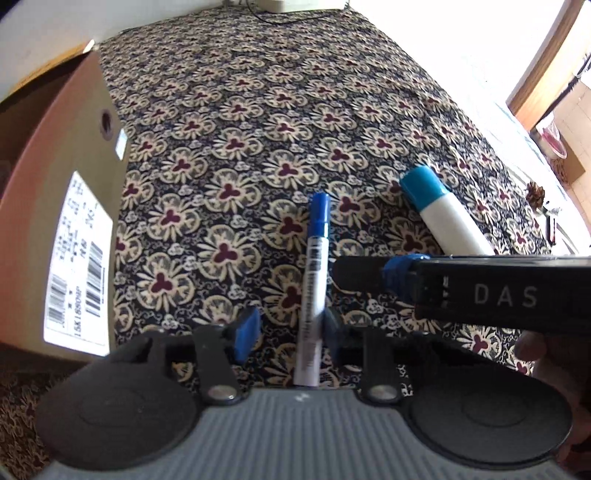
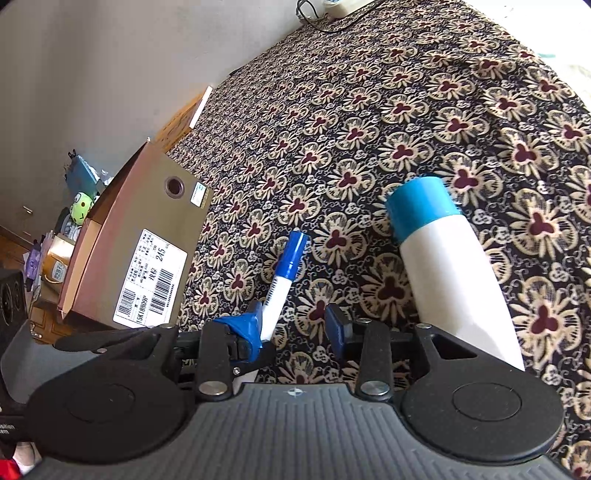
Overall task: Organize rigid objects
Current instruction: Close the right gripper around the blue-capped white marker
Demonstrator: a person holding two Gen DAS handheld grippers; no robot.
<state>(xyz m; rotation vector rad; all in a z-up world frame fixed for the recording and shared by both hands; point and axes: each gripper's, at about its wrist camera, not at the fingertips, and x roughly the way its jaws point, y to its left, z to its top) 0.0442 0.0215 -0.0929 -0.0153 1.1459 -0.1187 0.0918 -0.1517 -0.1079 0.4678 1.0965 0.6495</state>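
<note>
A white marker with a blue cap [image 1: 314, 273] lies on the flowered cloth, running away from me between the fingers of my open left gripper [image 1: 291, 328]; the right pad seems to touch it, the left pad stands apart. The marker also shows in the right wrist view [image 2: 282, 280]. My right gripper [image 2: 295, 325] is open and empty, hovering just right of the marker; its body crosses the left wrist view [image 1: 480, 288]. A white bottle with a teal cap [image 2: 439, 258] lies to the right, also in the left wrist view [image 1: 439, 210].
A brown cardboard shoe box [image 2: 136, 254] with a barcode label stands at the left, open at its top; it also shows in the left wrist view [image 1: 62, 229]. Behind it are small toys and clutter [image 2: 79, 206]. A white power strip [image 2: 340, 7] lies at the far edge.
</note>
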